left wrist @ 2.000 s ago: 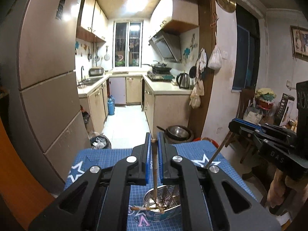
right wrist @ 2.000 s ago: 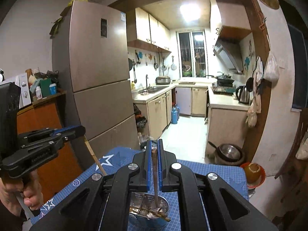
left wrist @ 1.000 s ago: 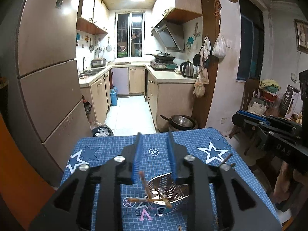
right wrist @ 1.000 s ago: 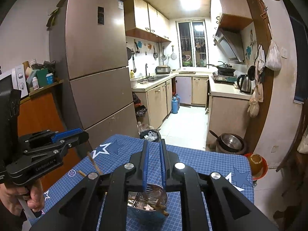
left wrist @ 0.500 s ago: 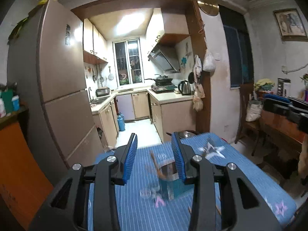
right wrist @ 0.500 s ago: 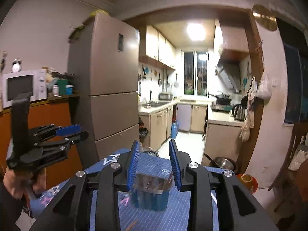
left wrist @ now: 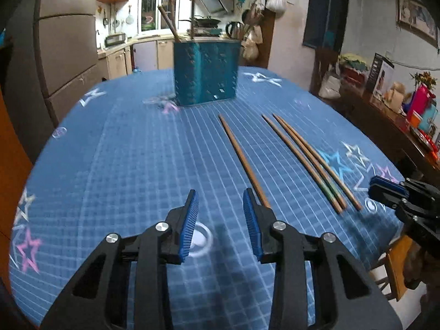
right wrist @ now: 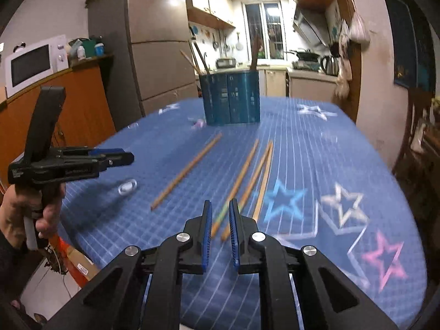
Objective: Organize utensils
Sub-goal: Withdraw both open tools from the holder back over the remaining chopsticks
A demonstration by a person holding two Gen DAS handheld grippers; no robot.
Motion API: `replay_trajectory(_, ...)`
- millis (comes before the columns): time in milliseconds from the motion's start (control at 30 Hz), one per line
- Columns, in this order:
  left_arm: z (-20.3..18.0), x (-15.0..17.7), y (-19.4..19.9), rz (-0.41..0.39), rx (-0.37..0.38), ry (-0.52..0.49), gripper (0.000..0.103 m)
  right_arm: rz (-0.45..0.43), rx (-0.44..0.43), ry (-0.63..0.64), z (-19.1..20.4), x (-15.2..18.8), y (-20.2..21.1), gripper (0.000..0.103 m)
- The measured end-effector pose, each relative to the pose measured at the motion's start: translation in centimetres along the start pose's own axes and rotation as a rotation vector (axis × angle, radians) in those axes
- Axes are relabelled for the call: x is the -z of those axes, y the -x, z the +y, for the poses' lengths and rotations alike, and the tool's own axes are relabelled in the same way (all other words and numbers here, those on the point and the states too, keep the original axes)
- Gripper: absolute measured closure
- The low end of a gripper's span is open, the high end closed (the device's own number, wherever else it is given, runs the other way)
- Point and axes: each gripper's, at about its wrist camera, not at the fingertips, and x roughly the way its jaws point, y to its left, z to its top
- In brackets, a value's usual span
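Chopsticks [left wrist: 242, 154]: slim brown wooden rods lying on the blue gridded mat [left wrist: 137, 165]. Left gripper [left wrist: 220, 221] hovering agape, empty; right gripper [right wrist: 220, 229] having just closed to a narrow gap, empty.

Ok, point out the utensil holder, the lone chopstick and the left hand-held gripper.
utensil holder [left wrist: 205, 73], left wrist view, front wall.
lone chopstick [left wrist: 239, 155], left wrist view, mid-shaft.
left hand-held gripper [left wrist: 220, 221], left wrist view, between fingertips.
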Motion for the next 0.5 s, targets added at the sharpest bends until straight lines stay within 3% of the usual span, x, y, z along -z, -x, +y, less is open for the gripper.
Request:
replay_trajectory(300, -1.3, 2.2, -1.6, 0.051, 0.045, -0.01, 0.071, 0.082, 0.022, -0.004, 0.5, 1.5, -2.7, 0.089)
replay_trajectory(500, -2.0, 2.9, -1.8, 0.065, 0.061, -0.014, 0.071, 0.079, 0.049, 0.007, 0.7, 1.8, -3.4, 0.089)
